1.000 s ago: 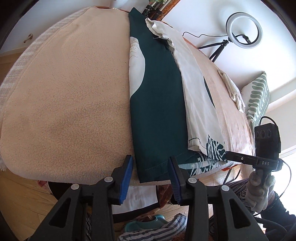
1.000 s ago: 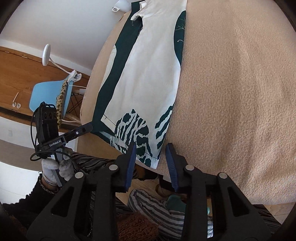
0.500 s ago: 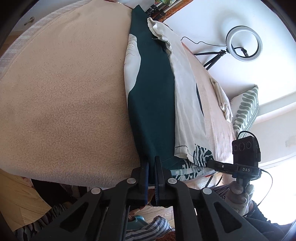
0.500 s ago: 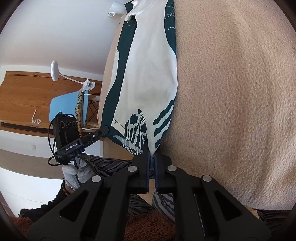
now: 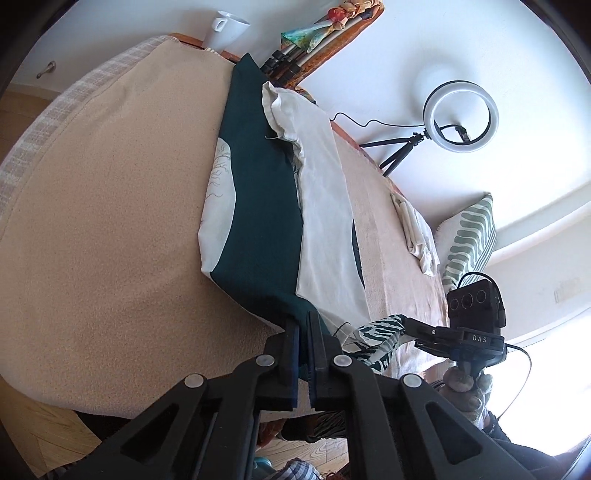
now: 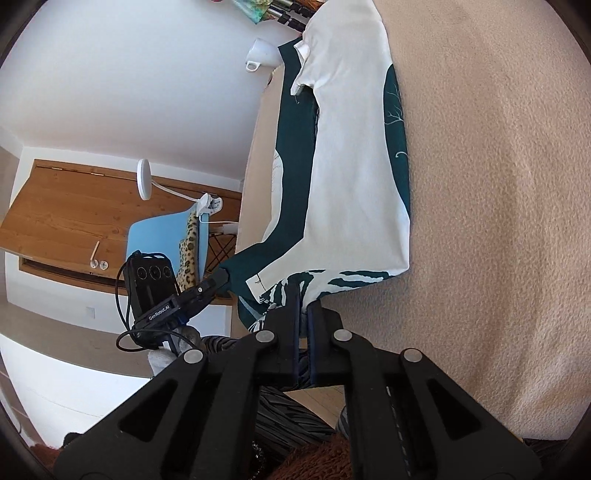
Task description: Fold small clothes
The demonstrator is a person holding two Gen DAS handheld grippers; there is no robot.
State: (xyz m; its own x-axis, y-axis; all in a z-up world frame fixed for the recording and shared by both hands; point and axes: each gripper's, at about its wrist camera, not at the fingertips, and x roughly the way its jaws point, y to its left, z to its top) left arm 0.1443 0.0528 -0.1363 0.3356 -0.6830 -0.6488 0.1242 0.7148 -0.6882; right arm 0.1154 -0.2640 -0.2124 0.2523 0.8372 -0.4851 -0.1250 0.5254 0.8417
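Observation:
A dark green and white garment (image 5: 258, 221) lies lengthwise on the beige blanket-covered table (image 5: 110, 221). My left gripper (image 5: 303, 321) is shut on its near dark green hem corner. The other hand-held gripper (image 5: 406, 326) pinches the zebra-patterned corner at the right. In the right wrist view the white side of the garment (image 6: 351, 184) faces up. There my right gripper (image 6: 303, 300) is shut on the patterned hem. The left gripper (image 6: 223, 275) grips the green corner at the left. The near hem hangs lifted between the two grippers, off the table.
A white mug (image 5: 225, 27) stands at the table's far end. A ring light on a tripod (image 5: 461, 116), a crumpled white cloth (image 5: 417, 236) and a striped cushion (image 5: 469, 240) sit to the right. A blue chair (image 6: 159, 240) and a white lamp (image 6: 144, 179) stand beyond the left edge.
Both grippers went from open around the near hem to shut on it. They then rose, lifting the garment's near edge off the table and pulling it taut.

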